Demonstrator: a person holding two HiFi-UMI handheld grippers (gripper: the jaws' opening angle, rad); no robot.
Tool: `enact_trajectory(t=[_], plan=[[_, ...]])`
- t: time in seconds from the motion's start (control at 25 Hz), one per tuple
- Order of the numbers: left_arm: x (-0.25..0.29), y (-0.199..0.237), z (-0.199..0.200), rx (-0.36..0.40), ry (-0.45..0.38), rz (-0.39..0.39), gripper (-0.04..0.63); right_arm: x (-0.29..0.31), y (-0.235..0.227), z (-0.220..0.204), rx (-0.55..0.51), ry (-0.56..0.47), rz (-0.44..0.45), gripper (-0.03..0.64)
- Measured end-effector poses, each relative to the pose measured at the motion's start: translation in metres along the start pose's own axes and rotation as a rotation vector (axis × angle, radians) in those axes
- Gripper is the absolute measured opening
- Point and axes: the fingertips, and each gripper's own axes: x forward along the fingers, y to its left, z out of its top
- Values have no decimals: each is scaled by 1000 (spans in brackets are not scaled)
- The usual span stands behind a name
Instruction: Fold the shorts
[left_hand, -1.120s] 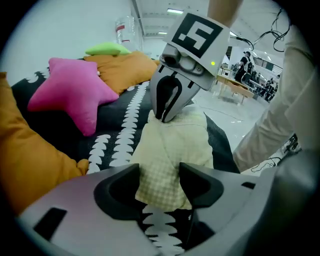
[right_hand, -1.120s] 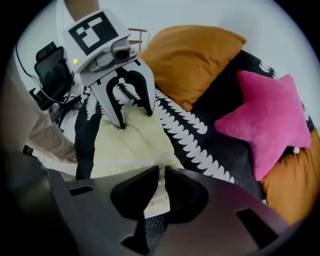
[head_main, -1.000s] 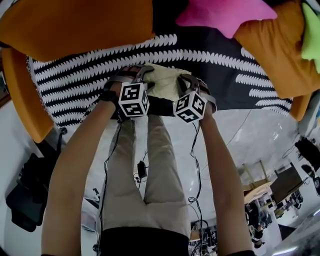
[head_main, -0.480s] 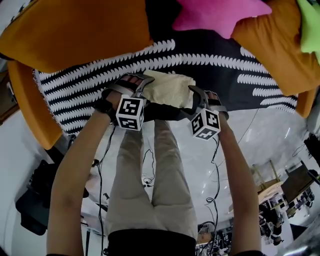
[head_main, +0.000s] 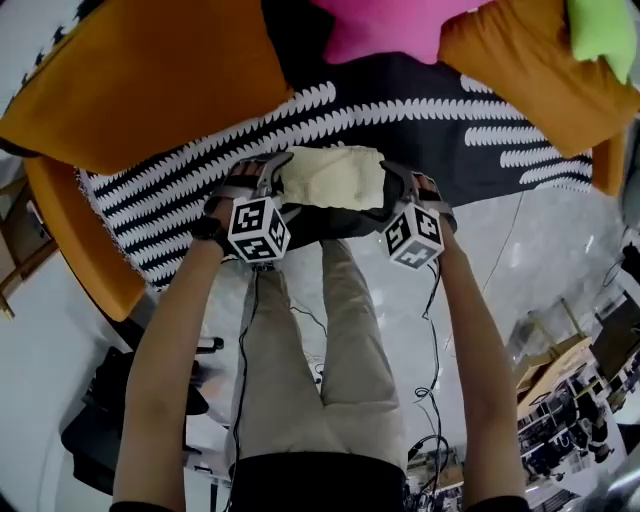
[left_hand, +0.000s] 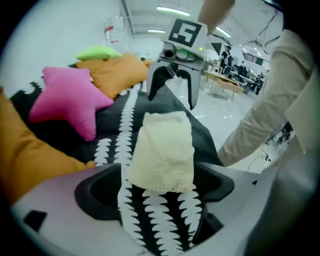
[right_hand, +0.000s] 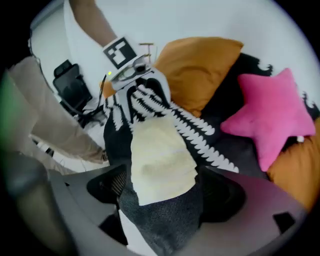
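The pale yellow shorts (head_main: 335, 178) lie folded in a small rectangle on the black-and-white patterned cover (head_main: 200, 170). My left gripper (head_main: 264, 172) hovers at their left end and my right gripper (head_main: 403, 184) at their right end. Both sets of jaws are opening, and the pads press on nothing. In the left gripper view the near edge of the shorts (left_hand: 162, 150) lies below my spread jaws, with the right gripper (left_hand: 173, 82) beyond them. In the right gripper view the shorts (right_hand: 160, 160) lie the same way, with the left gripper (right_hand: 136, 80) beyond.
Large orange cushions (head_main: 150, 70) (head_main: 520, 60) flank the cover. A pink star pillow (head_main: 385, 25) and a green pillow (head_main: 600, 25) lie at the back. The person's beige trouser legs (head_main: 320, 350) and cables on the shiny floor (head_main: 500, 260) are below the cover's front edge.
Both grippers opened and let go of the shorts, then lifted and spread apart to either end. The shorts now lie flat and folded on the cover.
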Motion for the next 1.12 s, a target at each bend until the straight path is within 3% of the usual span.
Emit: enact_trajectory(t=[0.16,0.32,0.48,0.6,0.72,0.92,1.12], plan=[[-110,-6,32,-114,-149,123,440,-110,18,57,273,-191,-248,469],[-244,1,60,-244,-280,251,440,-216,68,127,415,-276,-421,469],[-392,9,91,-363,-474,373,440,-349,110,227,572,-434,-606,469],[-490,-12,118,-392,-583,393,439,-446,150,289,622,-539,-766,469],[-577,-42,148,-389,-689,374,440,-507,196,327,665,-627,-866,460],[-672,-98,193,-322,-839,372,439,-559,264,344,636,-666,-920,458],[-707,-140,192,-407,-905,434,439,-586,306,347,591,-711,-960,442]])
